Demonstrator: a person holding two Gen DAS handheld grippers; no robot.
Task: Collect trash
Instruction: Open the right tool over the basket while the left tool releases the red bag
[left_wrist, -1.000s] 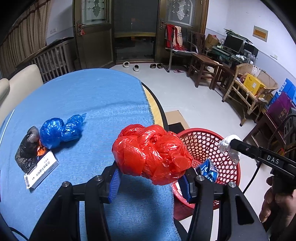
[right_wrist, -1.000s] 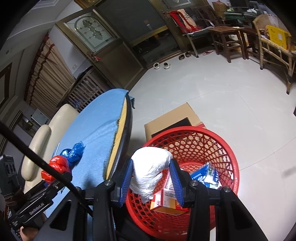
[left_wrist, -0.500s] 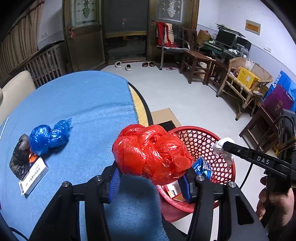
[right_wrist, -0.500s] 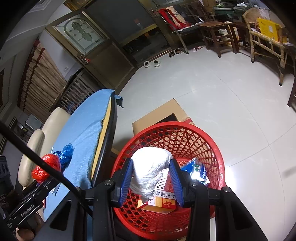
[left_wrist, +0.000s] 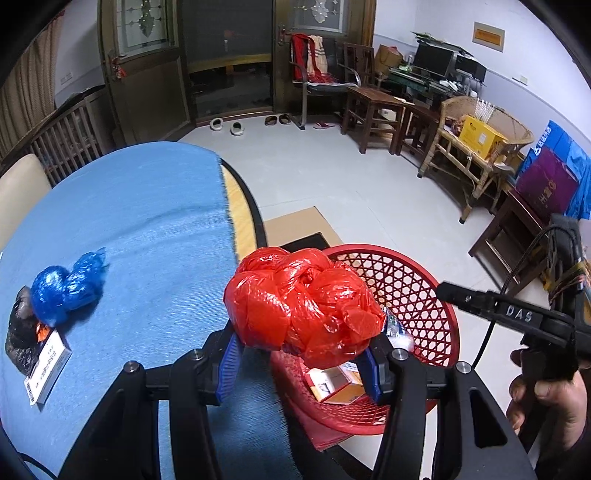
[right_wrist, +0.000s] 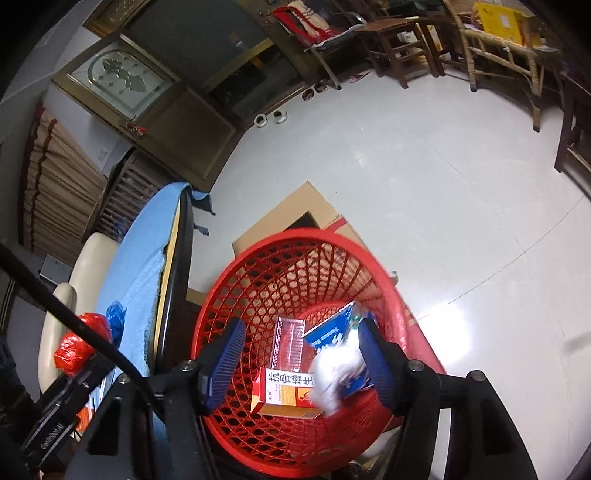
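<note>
My left gripper (left_wrist: 300, 363) is shut on a crumpled red plastic bag (left_wrist: 303, 306), held over the table's edge beside the red mesh basket (left_wrist: 417, 280). In the right wrist view my right gripper (right_wrist: 299, 363) hangs over the basket (right_wrist: 280, 236). Its jaws are opening, and a blurred white wad (right_wrist: 332, 373) drops free between them. An orange-and-white box (right_wrist: 284, 391), a red box (right_wrist: 290, 343) and a blue packet (right_wrist: 328, 332) lie inside. On the blue tablecloth (left_wrist: 129, 221) rest a blue bag wad (left_wrist: 62, 295), a black wad (left_wrist: 20, 339) and a small white box (left_wrist: 48, 369).
A cardboard box (left_wrist: 295, 229) lies flat on the floor behind the basket. A person's hand (left_wrist: 546, 398) holds the right gripper at the far right. Wooden stools and a wicker chair (left_wrist: 480, 147) line the right wall. A cream chair (left_wrist: 18, 184) stands behind the table.
The right jaws have spread and the white wad they held has slipped out toward the basket. My left gripper has carried the red bag toward the table's edge and the basket.
</note>
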